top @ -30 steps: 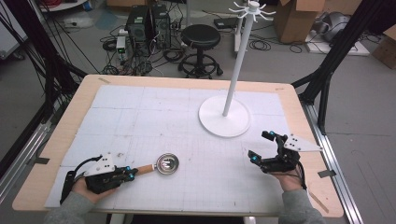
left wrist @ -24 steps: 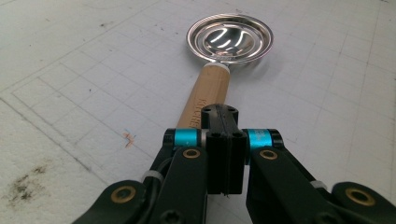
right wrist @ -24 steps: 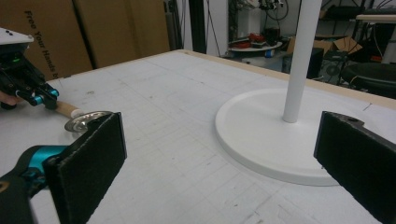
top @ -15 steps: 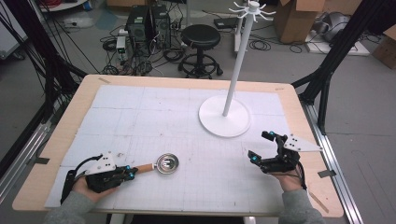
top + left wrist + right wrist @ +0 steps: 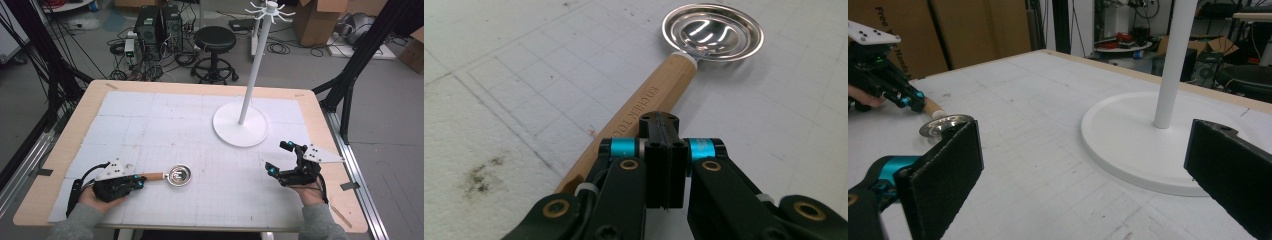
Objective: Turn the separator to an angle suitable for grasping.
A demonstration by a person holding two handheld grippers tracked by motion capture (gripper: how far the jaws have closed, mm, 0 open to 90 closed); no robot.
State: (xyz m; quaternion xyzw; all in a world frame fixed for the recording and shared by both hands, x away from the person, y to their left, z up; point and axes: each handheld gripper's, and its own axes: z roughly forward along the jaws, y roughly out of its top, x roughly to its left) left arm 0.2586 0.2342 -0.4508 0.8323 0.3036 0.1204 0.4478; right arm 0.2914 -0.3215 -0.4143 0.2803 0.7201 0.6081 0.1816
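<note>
The spoon [image 5: 170, 175] has a light wooden handle and a round, shiny metal bowl with slots in it; nothing is in the bowl. It lies flat on the white mat [image 5: 200, 130], near your edge. Your left gripper [image 5: 134, 182] is pressed tight together over the handle. Your right gripper [image 5: 278, 157] is spread wide, holding nothing, near the white stand [image 5: 240, 131].
</note>
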